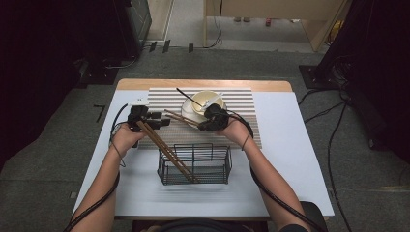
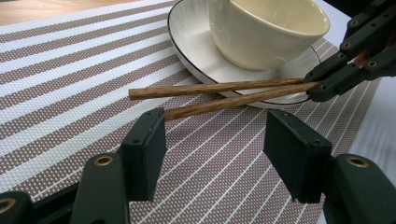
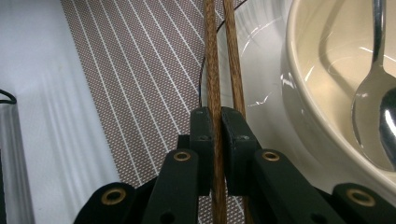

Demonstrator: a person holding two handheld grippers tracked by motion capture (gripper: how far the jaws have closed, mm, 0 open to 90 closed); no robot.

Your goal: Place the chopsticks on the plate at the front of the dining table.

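My right gripper clamps two brown wooden chopsticks (grainy, slender, side by side); my left gripper gapes, holding nothing.

A rectangular table carries everything; its top is white, with a strip of pale wood showing along the far edge. A striped placemat in brown and white lies flat on the far half, its stripes running side to side in the high view (in the left gripper view the weave shows fine dots between thin white lines). Toward the mat's right part sits a white plate with a thin dark rim. In front of the mat, on the bare white surface near the person's side, stands a dark wire basket, upright and well inside the table's edges.
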